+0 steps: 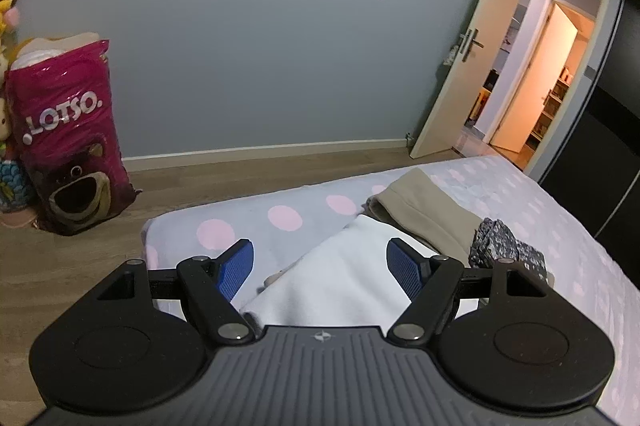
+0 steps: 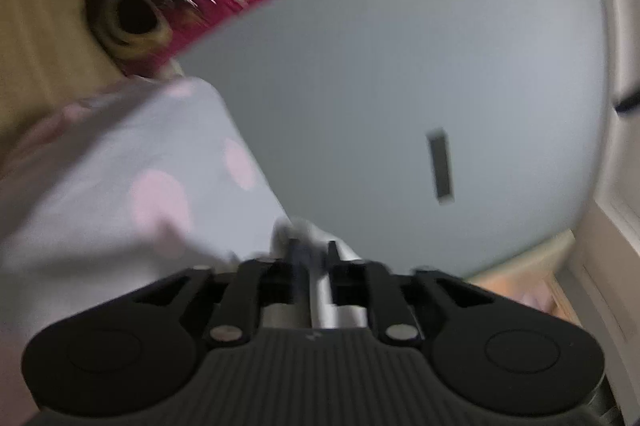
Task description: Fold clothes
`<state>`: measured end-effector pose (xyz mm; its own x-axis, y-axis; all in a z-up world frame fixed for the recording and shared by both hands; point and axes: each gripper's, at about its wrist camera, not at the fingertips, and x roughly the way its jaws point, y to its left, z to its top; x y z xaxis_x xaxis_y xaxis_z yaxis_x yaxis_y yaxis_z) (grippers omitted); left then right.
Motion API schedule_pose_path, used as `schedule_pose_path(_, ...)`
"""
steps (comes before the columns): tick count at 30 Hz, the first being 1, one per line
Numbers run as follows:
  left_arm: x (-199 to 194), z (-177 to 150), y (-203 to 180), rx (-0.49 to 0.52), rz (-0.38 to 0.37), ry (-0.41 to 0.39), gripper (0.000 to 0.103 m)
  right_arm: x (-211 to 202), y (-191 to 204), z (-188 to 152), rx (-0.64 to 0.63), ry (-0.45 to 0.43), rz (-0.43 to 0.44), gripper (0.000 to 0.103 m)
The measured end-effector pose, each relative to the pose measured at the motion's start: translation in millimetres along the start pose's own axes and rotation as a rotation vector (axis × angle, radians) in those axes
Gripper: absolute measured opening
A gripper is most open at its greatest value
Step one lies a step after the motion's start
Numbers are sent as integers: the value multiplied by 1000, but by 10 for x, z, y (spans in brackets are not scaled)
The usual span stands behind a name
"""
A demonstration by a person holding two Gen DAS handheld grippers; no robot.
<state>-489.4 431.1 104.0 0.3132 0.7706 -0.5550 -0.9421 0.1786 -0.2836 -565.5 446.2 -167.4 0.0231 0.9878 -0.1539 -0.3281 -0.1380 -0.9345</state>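
On the bed: pale lilac sheet with pink polka dots (image 1: 560,226), spread flat, carrying all the clothes
Wall: plain grey-blue painted wall (image 1: 220,46) behind the bed, cream door (image 1: 472,58) ajar at its right
Bag: tall magenta plastic LOTSO bag (image 1: 68,130) upright on the wood floor, well apart from the bed
White garment: smooth white cloth (image 1: 344,278) lying across the sheet, running under the left gripper
Beige garment: folded tan fabric (image 1: 424,210) just beside the white cloth, partly under it
Speckled garment: small dark grey mottled piece (image 1: 500,246) touching the tan fabric
Left gripper (image 1: 322,266): blue pads spread wide, nothing between them, above the white cloth
Right gripper (image 2: 310,254): fingers closed together, pinching white cloth; view blurred
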Motion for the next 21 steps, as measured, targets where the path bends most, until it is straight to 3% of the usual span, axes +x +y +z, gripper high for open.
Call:
schedule_pose_path(2,-5,1,1,2,-1,0,73,-140,-52,47,34,-81,7,57)
schedule_pose_path(5,-15,2,35,-9,1,5,73,-202,-158,39,86,-18,-74,56)
schedule_pose_path(9,-37,7,34,-8,0,2,73,-81,-189,-82,104,132,-42,29)
schedule_pose_path(12,-29,6,14,2,-2,5,73,42,-169,-136,101,213,-13,25)
schedule_pose_path(14,-32,-7,-11,3,2,4,73,71,-210,-154,141,246,17,8)
schedule_pose_path(16,-25,-8,-3,-1,9,3,73,-26,-252,-172,176,233,32,7)
schedule_pose_path(19,-15,-2,10,-12,9,7,73,-215,-126,-196,91,193,24,3)
schedule_pose_path(21,-22,-2,9,-9,6,5,73,-282,3,-180,65,135,93,0)
